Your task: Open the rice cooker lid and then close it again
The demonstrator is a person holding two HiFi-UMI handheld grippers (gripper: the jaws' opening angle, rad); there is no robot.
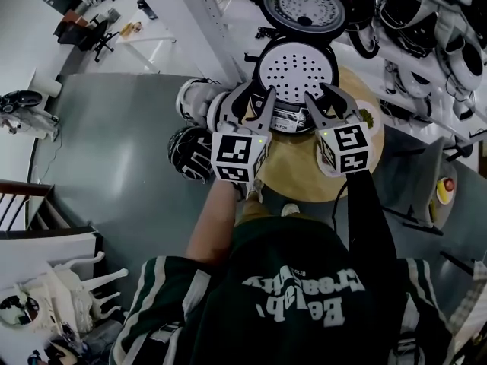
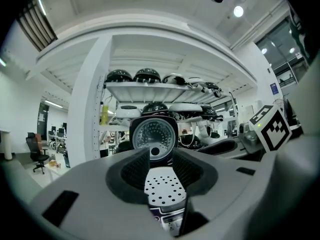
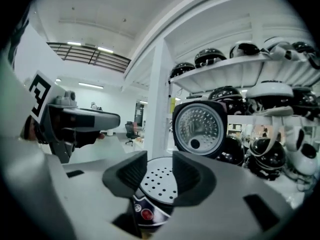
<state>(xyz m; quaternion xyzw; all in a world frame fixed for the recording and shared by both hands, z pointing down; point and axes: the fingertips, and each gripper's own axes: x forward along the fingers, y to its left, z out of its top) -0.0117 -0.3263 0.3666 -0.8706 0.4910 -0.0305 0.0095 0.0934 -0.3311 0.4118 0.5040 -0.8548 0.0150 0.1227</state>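
- Head view: the dark, round rice cooker (image 1: 293, 119) stands at the far edge of the round wooden desk (image 1: 293, 175). Its maroon-rimmed lid with a dimpled silver inner face (image 1: 308, 6) is swung up and stands open beyond the pot. Below it, the white perforated steam tray (image 1: 295, 71) lies bare in the pot's mouth. The left tongs (image 1: 257, 99) and the right tongs (image 1: 319, 99) hang side by side at the cooker's near rim, both spread and pinching nothing. The lid lies away from the person, past the tray. I judge the right tongs to be a little nearer to it.
- Left gripper view: the ribbed dark pads stand apart. Only the tray (image 2: 162, 191) shows through the gap, and the pads do not touch it. The lid (image 2: 152, 136) rises straight ahead and above the gap, with its inner face turned toward the tongs. Its hinge line therefore seems to run across the line of reach.
- Right gripper view: these pads are also spread. The tray (image 3: 157, 181) and the cooker's front panel show between them, and nothing is nipped. The lid (image 3: 200, 129) stands ahead, higher than the gap and slightly to its right. The opening looks done. Closing would likely mean reaching up over the tray to the lid's top edge and bringing it down toward the person.
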